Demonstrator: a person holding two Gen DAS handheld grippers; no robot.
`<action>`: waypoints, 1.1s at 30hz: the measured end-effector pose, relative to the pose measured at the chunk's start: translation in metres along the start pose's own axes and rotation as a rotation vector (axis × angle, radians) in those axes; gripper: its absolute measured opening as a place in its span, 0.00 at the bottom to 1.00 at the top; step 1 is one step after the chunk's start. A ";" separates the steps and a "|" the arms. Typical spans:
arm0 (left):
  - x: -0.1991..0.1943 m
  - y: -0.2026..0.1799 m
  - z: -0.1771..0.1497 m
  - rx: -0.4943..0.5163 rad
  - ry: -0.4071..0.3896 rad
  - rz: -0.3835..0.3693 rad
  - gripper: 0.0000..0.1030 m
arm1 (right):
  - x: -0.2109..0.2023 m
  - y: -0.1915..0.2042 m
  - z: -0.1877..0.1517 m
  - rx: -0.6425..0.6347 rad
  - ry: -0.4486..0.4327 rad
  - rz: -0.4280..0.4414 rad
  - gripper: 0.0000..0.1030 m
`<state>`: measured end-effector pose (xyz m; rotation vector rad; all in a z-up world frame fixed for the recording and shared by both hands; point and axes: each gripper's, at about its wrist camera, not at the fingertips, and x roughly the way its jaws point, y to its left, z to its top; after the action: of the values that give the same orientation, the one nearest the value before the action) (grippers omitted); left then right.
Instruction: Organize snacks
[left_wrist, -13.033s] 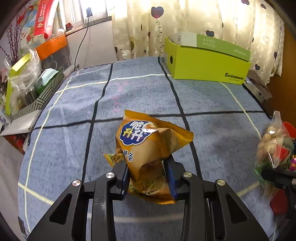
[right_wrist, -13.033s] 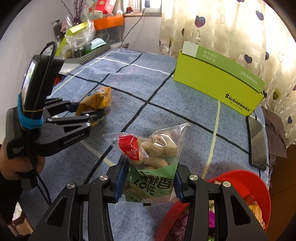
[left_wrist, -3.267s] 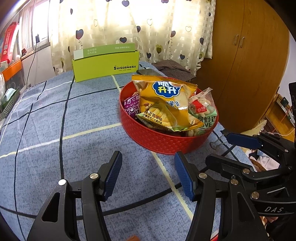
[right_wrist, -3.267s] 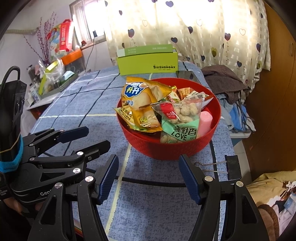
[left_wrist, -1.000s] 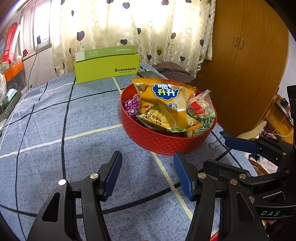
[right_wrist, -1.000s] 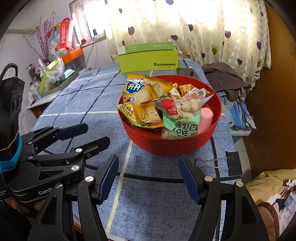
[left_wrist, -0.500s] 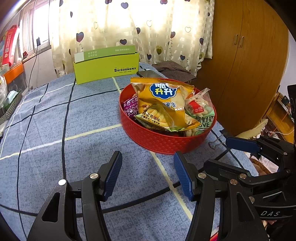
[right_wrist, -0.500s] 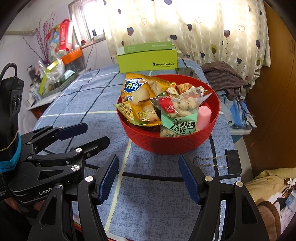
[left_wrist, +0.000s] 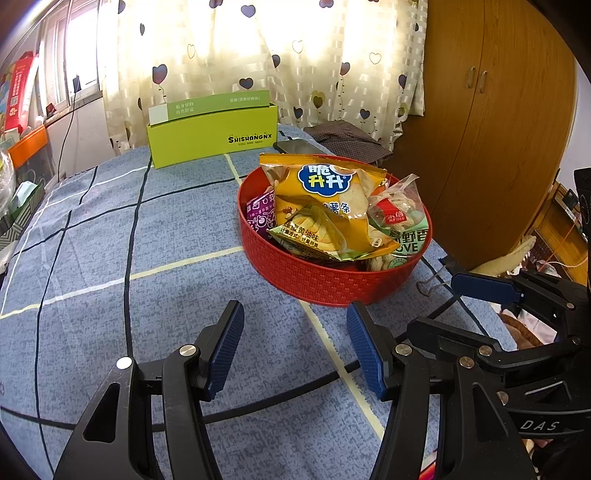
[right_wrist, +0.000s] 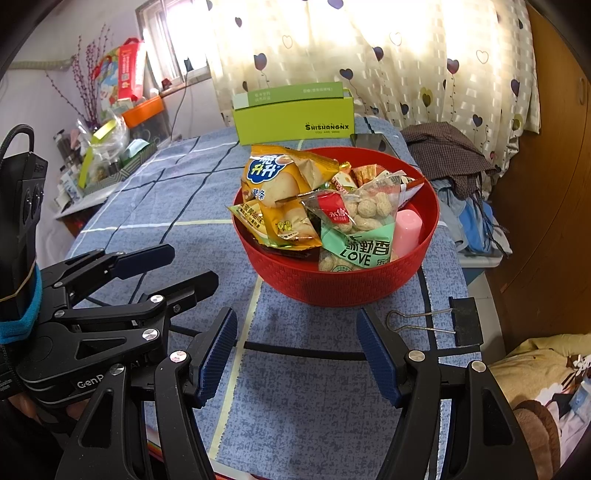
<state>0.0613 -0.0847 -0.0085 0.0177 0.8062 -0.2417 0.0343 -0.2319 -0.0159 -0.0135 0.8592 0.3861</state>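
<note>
A red round basket (left_wrist: 334, 284) (right_wrist: 334, 286) stands on the blue checked tablecloth, full of snacks. On top lies a yellow chip bag (left_wrist: 325, 199) (right_wrist: 280, 184), and beside it a clear bag of peanuts (left_wrist: 400, 225) (right_wrist: 356, 225). A purple packet (left_wrist: 260, 214) and a pink cup (right_wrist: 406, 232) are tucked in too. My left gripper (left_wrist: 295, 345) stands open over bare cloth, short of the basket. My right gripper (right_wrist: 297, 352) is open as well, with nothing between its fingers, just in front of the basket.
A green open box (left_wrist: 212, 138) (right_wrist: 293, 122) stands behind the basket with a dark phone (right_wrist: 373, 142) beside it. A black binder clip (right_wrist: 439, 325) lies at the table's right edge. Cluttered shelves (right_wrist: 110, 147) at the left, a wooden wardrobe (left_wrist: 480, 110) at the right.
Over the last second nothing has visibly moved. Thirteen seconds ago each gripper held a snack bag over the table; both bags now lie in the basket and both grippers are open.
</note>
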 end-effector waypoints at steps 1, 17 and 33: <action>0.000 0.000 0.000 0.000 -0.001 0.001 0.57 | 0.000 -0.001 0.001 0.000 -0.001 0.000 0.66; 0.001 0.003 -0.002 -0.008 0.000 -0.007 0.57 | 0.000 0.000 0.001 -0.002 0.000 0.000 0.66; 0.000 0.005 -0.001 -0.009 -0.001 -0.007 0.57 | 0.000 0.001 0.003 -0.002 0.001 -0.001 0.66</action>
<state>0.0616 -0.0800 -0.0097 0.0061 0.8065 -0.2448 0.0362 -0.2309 -0.0141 -0.0161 0.8598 0.3863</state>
